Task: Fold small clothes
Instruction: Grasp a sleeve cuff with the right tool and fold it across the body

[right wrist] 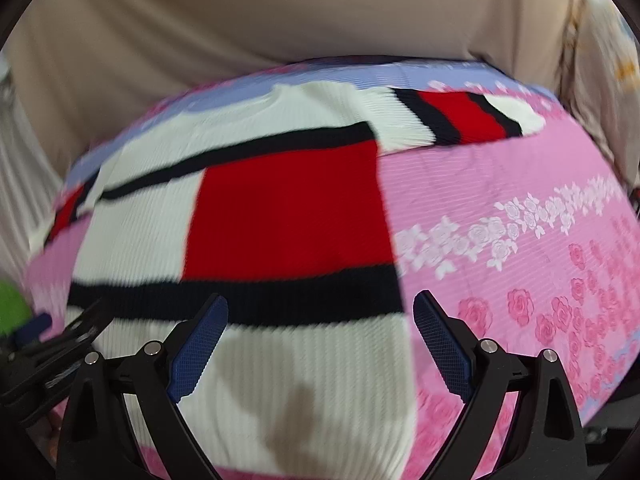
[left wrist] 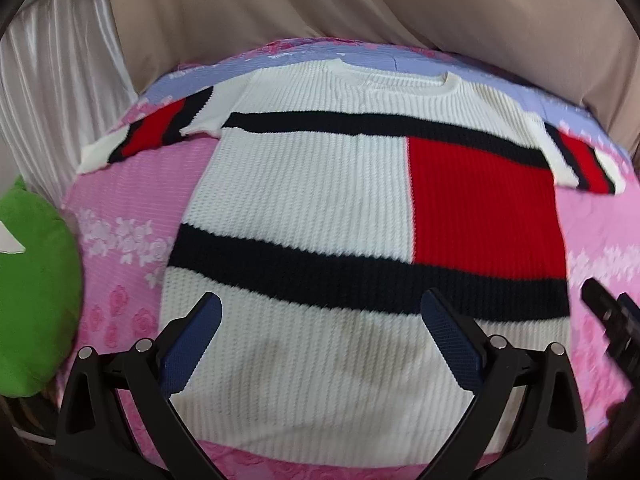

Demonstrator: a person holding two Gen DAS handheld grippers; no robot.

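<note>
Both claws, left (left wrist: 322, 312) & right (right wrist: 320, 314), gape wide, empty, over flat sweater (left wrist: 320, 184); green cushion (left wrist: 36, 300) beside.

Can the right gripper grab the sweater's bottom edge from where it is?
Probably yes. The right gripper is open and empty, just above the sweater near its hem. The sweater lies flat on the pink cover, and nothing sits between the fingers and the knit.

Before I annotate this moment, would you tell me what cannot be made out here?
- Sweater hem: left wrist view, hidden behind the left tongs.
- Knit texture: right wrist view, motion-blurred.
- Green cushion: cut off by the left edge.
- Right tongs: contact with sweater unclear.
</note>
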